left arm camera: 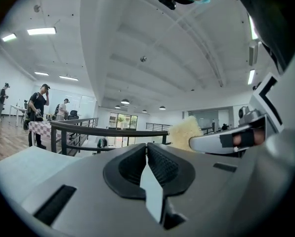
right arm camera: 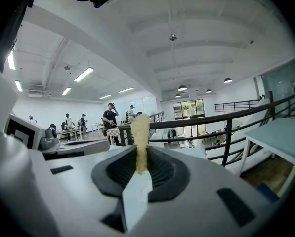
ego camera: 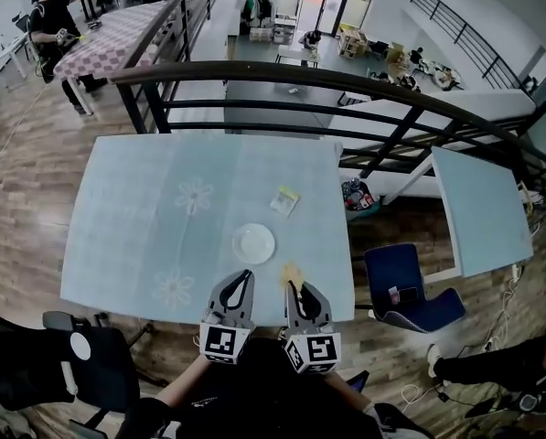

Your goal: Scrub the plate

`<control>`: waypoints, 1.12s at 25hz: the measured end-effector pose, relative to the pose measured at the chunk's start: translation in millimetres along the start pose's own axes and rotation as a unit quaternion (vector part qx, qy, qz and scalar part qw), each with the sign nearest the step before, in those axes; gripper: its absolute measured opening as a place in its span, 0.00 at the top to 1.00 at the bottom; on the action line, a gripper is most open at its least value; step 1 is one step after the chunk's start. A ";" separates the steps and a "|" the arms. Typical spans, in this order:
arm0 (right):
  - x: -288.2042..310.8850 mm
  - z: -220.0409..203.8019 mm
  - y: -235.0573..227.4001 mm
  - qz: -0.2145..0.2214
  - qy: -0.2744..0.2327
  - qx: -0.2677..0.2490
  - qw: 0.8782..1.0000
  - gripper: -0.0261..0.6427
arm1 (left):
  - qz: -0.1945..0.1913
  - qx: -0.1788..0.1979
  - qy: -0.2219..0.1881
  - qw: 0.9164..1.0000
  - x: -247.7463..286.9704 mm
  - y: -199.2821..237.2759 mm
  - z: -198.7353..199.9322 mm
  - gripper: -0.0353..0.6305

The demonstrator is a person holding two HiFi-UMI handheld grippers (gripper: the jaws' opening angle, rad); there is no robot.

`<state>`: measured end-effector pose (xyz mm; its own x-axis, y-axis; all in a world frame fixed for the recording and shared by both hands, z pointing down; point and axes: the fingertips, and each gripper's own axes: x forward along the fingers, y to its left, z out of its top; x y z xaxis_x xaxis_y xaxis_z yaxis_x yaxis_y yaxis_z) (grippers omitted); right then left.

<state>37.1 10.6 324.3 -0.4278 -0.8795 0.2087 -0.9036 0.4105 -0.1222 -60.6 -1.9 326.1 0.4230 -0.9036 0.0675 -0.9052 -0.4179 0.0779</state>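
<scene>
Now the plate (ego camera: 254,243) lies just up-left of the right gripper (ego camera: 296,288), clamped on a yellow sponge (ego camera: 293,272); the left gripper (ego camera: 242,278) sits closed, empty.

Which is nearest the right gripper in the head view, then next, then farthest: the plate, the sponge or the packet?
1. The sponge, clamped in the right gripper.
2. The plate, ahead and slightly left.
3. The packet, farther ahead, beyond the plate.

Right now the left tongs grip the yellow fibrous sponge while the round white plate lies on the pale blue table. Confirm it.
Not the left: the right tongs grip the yellow fibrous sponge, per the right gripper view. The rest holds.
</scene>
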 end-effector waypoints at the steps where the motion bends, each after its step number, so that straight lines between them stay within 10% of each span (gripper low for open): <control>1: 3.4 -2.8 5.9 -0.005 0.000 0.000 1.000 0.88 | -0.007 0.002 -0.002 1.000 -2.3 6.0 -1.5 0.91; 13: 34.3 -39.8 69.0 -0.015 0.045 0.031 0.998 0.88 | -0.033 -0.006 0.013 0.999 -28.4 67.4 -32.2 0.91; 28: 74.5 -47.3 43.4 -0.015 0.085 0.040 0.995 0.88 | -0.058 -0.003 0.043 0.997 -0.3 83.7 -51.1 0.91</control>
<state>-35.0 -25.7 380.4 -0.4048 -0.8349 0.3728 -0.9141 0.3584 -0.1899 -134.3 -31.8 383.4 0.5265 -0.8381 0.1429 -0.8501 -0.5179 0.0954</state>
